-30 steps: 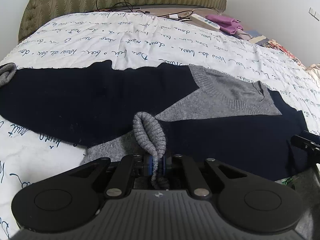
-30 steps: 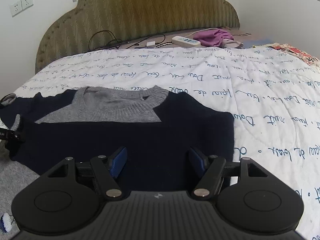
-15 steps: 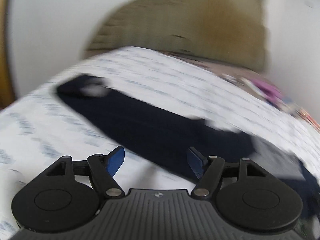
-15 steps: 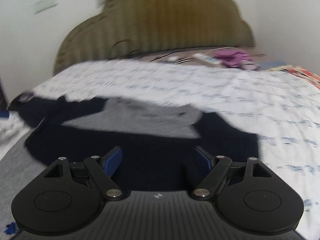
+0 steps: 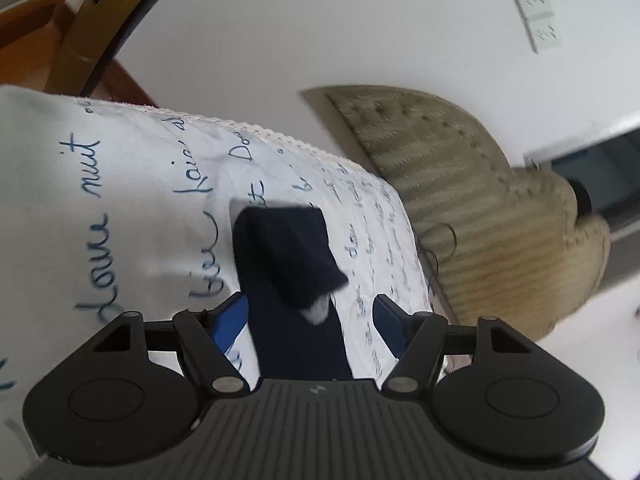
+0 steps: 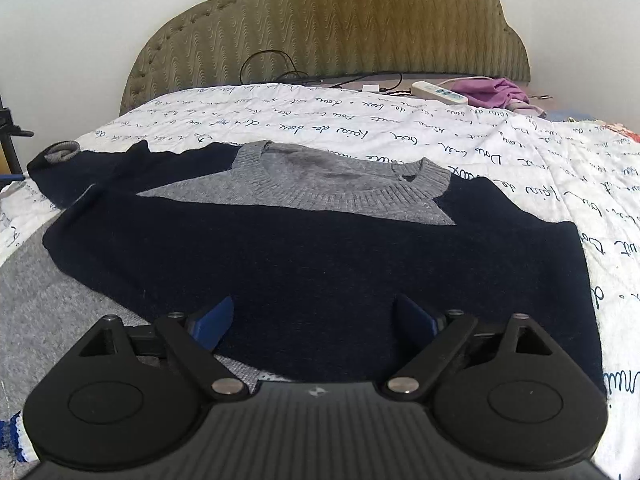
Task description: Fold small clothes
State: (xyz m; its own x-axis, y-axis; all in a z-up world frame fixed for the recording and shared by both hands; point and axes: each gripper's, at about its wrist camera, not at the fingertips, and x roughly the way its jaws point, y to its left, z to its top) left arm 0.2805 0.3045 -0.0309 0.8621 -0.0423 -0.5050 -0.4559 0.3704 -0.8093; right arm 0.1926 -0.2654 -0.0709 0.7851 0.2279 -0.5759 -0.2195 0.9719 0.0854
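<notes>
Headboard (image 6: 332, 28), power strip (image 6: 440, 93), cables (image 6: 276, 68)

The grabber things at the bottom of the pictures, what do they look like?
Both look the same. The left gripper and the right gripper each have a black ribbed body with a tiny pale logo, two round black side discs, black linkage bars with silver pins, and blue finger pads. No cables, hands or sleeves show.

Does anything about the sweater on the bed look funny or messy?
Yes. One sleeve of the sweater sticks out sideways toward the bed's edge, unfolded, its gray cuff curled up. The other side looks tucked in straight.
</notes>
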